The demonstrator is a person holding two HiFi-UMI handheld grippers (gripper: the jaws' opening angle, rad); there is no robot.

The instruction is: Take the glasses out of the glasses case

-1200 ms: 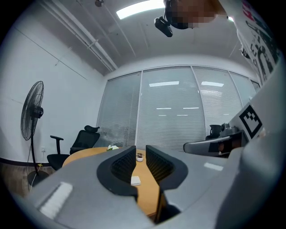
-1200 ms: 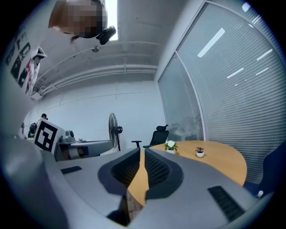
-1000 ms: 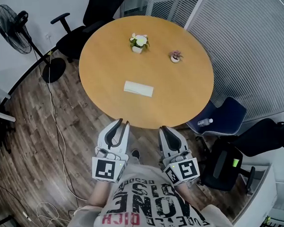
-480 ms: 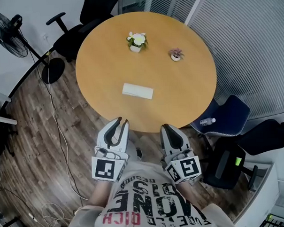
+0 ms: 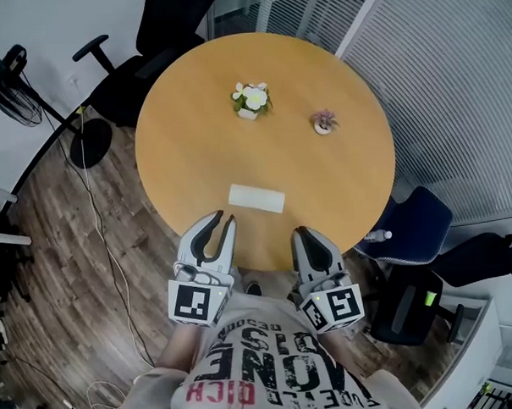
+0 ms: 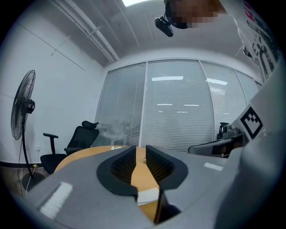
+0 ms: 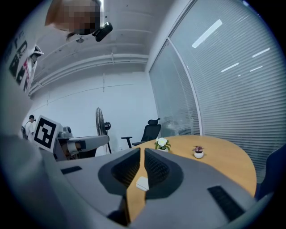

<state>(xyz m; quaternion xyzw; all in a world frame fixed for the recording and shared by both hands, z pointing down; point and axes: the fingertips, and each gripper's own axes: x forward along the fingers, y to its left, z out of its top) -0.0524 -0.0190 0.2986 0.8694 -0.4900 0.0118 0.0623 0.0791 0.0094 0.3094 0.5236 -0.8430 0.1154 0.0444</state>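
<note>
A closed white glasses case [image 5: 256, 198] lies flat on the round wooden table [image 5: 339, 174], near its front edge. My left gripper [image 5: 221, 219] is held level just short of the case, slightly to its left, jaws open with nothing between them. The case shows low between those jaws in the left gripper view [image 6: 147, 195]. My right gripper [image 5: 301, 233] hovers at the table's front edge, right of the case, jaws shut and empty. In the right gripper view the case [image 7: 142, 183] lies straight ahead of the right gripper [image 7: 142, 154]. No glasses are visible.
A white pot of flowers [image 5: 251, 100] and a small pink plant [image 5: 323, 122] stand at the table's far side. A black office chair [image 5: 144, 64] and a fan [image 5: 13, 79] are at the left. A blue chair [image 5: 413, 218] with a bottle [image 5: 378, 235] is at the right.
The person has stepped toward the table. Both grippers have moved forward to its front edge, closer to the case. Neither gripper's jaws have changed.
</note>
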